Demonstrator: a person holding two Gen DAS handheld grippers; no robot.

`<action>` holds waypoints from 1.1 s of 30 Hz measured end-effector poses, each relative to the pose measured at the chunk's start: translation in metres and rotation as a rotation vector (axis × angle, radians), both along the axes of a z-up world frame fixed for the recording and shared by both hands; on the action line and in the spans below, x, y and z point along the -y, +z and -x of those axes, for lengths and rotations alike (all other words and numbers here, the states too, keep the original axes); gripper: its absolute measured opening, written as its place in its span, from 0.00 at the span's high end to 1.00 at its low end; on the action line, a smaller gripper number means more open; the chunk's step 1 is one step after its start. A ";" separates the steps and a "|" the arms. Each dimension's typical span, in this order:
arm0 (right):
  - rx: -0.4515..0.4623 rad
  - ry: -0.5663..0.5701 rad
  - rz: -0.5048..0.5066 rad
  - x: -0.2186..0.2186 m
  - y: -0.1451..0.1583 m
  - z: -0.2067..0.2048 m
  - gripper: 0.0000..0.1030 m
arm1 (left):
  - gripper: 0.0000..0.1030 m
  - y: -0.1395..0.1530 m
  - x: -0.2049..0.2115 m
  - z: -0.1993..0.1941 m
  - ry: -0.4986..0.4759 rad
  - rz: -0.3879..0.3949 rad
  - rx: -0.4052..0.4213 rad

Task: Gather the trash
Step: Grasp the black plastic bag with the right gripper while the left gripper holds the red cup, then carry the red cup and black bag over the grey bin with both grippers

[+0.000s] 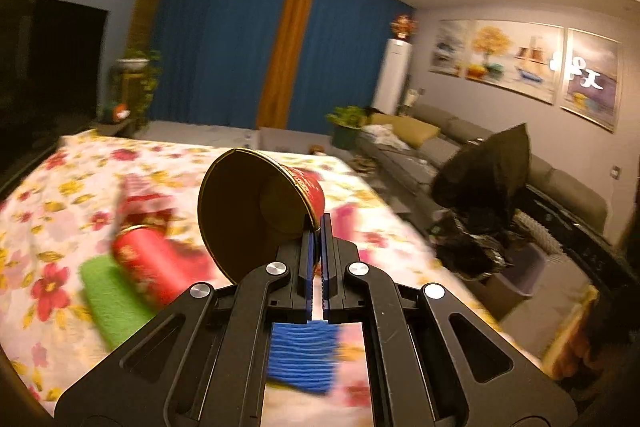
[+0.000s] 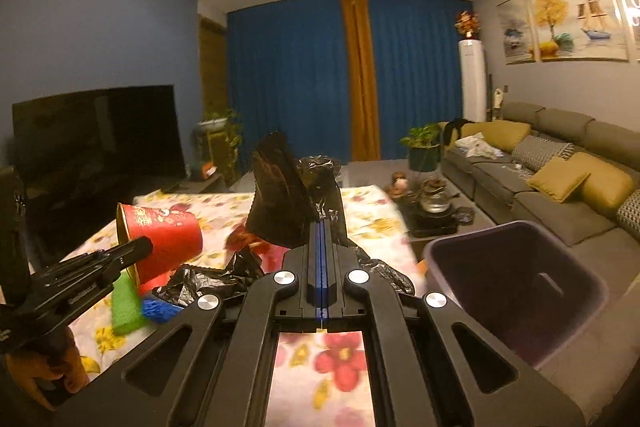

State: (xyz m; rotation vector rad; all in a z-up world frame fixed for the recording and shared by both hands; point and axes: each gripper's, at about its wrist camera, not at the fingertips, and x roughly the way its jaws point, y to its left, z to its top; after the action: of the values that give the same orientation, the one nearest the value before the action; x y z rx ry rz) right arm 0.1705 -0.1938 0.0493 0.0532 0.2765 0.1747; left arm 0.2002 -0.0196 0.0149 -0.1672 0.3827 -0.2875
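Note:
My left gripper (image 1: 319,223) is shut on the rim of a red paper cup (image 1: 256,211) with a gold inside, held on its side above the floral-cloth table (image 1: 60,211). In the right wrist view the same cup (image 2: 168,235) hangs from the left gripper (image 2: 142,249) at the left. My right gripper (image 2: 322,227) is shut on a crumpled black trash bag (image 2: 280,203), lifted over the table (image 2: 320,367). The bag (image 1: 484,187) also shows at the right of the left wrist view. A second red cup (image 1: 148,263) lies blurred on the cloth.
A green sponge (image 2: 126,301) and a blue sponge (image 2: 160,309) lie on the cloth near the cup. A purple bin (image 2: 516,287) stands off the table's right side, with a grey sofa (image 2: 560,187) behind it. A television (image 2: 96,139) is at the left. A hand (image 2: 40,367) holds the left gripper.

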 end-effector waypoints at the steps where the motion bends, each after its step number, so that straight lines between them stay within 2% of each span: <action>1: 0.009 -0.015 -0.002 0.007 0.002 0.003 0.99 | 0.98 0.004 0.007 0.000 -0.020 0.000 0.002; 9: 0.065 -0.178 -0.026 0.072 0.014 0.016 0.99 | 0.98 0.036 0.092 -0.003 -0.161 -0.035 0.082; 14: 0.085 -0.270 -0.023 0.108 0.015 0.020 0.99 | 0.98 0.037 0.152 -0.012 -0.243 -0.052 0.096; 20: 0.092 -0.330 -0.050 0.141 0.009 0.024 0.99 | 0.98 0.028 0.205 -0.018 -0.327 -0.070 0.099; 27: 0.089 -0.356 -0.065 0.159 0.000 0.022 0.99 | 0.98 0.016 0.238 -0.027 -0.377 -0.082 0.086; 33: 0.079 -0.370 -0.087 0.164 -0.006 0.019 0.99 | 0.98 0.005 0.245 -0.038 -0.396 -0.085 0.063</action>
State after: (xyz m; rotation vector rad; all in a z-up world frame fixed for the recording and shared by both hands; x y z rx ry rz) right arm 0.1516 -0.3579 0.0432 0.1819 0.1761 -0.1788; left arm 0.2384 -0.2645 0.0201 0.0034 0.3631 -0.6644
